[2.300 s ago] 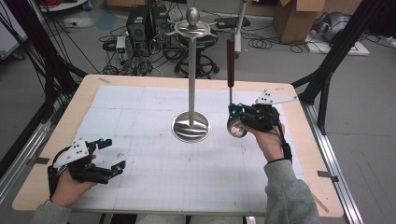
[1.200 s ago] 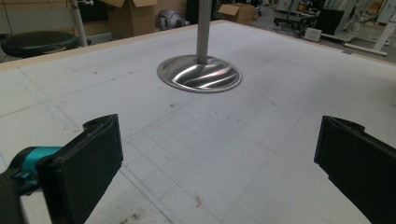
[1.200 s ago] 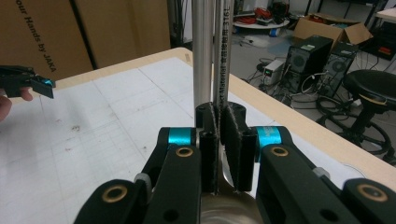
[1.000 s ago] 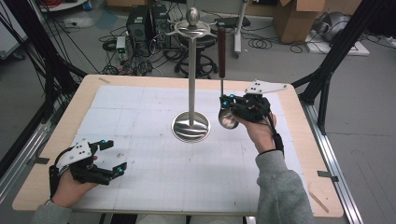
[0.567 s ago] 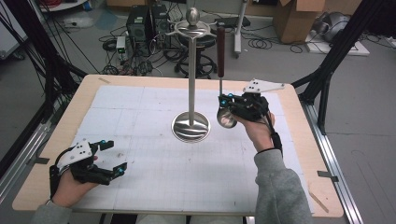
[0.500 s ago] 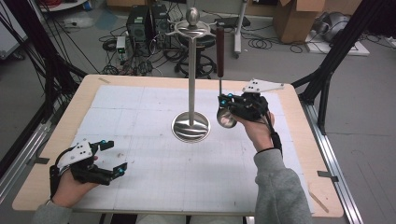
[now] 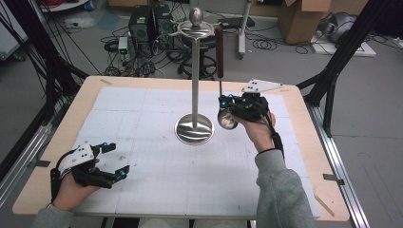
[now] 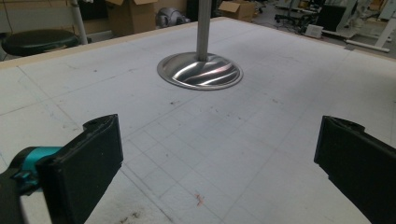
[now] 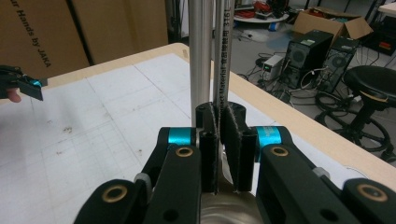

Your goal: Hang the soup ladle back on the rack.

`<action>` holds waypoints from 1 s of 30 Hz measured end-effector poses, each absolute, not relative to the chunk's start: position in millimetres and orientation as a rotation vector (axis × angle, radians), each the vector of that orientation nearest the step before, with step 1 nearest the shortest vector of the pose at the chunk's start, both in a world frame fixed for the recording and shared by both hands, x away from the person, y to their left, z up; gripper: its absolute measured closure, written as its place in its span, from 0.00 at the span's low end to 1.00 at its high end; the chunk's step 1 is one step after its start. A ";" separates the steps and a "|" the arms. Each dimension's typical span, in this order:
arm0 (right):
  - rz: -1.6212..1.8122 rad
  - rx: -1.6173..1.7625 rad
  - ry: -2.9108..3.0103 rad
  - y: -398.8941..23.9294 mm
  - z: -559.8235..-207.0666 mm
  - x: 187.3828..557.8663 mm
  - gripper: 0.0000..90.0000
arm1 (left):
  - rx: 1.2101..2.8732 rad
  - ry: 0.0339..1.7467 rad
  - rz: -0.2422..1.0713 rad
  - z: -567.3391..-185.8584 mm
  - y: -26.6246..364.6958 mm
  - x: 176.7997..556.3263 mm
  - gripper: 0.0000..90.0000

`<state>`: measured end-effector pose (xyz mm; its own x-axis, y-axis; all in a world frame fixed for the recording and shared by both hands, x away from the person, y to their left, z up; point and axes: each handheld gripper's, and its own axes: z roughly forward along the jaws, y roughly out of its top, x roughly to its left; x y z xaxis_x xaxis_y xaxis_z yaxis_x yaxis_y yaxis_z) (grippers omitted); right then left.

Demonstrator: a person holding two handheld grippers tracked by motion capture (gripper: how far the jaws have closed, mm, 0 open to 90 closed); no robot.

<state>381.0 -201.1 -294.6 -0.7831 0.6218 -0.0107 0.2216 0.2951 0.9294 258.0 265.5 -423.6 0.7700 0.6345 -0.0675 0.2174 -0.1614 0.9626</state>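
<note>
A steel stand with a round base and a hook rack on top rises from the middle of the white mat. My right gripper is just right of the pole, shut on the thin steel shaft of a ladle held upright, its dark brown handle reaching up beside the rack. In the right gripper view the jaws pinch the shaft, with the stand's pole close behind. My left gripper rests at the front left, open and holding nothing.
The table's wooden edge frames the mat. Computer cases, cables, a stool and cardboard boxes sit on the floor beyond the far edge. Black frame struts stand at both sides.
My right gripper has carried the ladle left and up, closer to the stand's pole, with only a slight drift in the last second. The left gripper has stayed put.
</note>
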 end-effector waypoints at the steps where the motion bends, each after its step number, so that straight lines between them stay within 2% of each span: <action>1: 1.489 0.762 2.202 -200.4 -295.0 381.2 0.94 | 1.729 0.673 0.421 -423.5 265.4 257.9 0.02; 21: 1.487 0.753 2.201 -187.3 -300.4 389.4 0.92 | 1.731 0.673 0.419 -423.6 265.6 258.0 0.02; 26: 1.483 0.763 2.178 -187.2 -303.7 388.2 0.76 | 1.732 0.672 0.422 -423.6 265.7 258.0 0.02; 30: 1.488 0.805 2.169 -192.6 -309.2 386.7 0.59 | 1.736 0.674 0.421 -423.7 265.6 258.0 0.02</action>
<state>386.7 -192.6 -309.2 -0.7598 0.6501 0.0042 0.2382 0.2724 0.9322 258.0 265.6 -423.7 0.7694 0.6354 -0.0662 0.2198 -0.1660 0.9613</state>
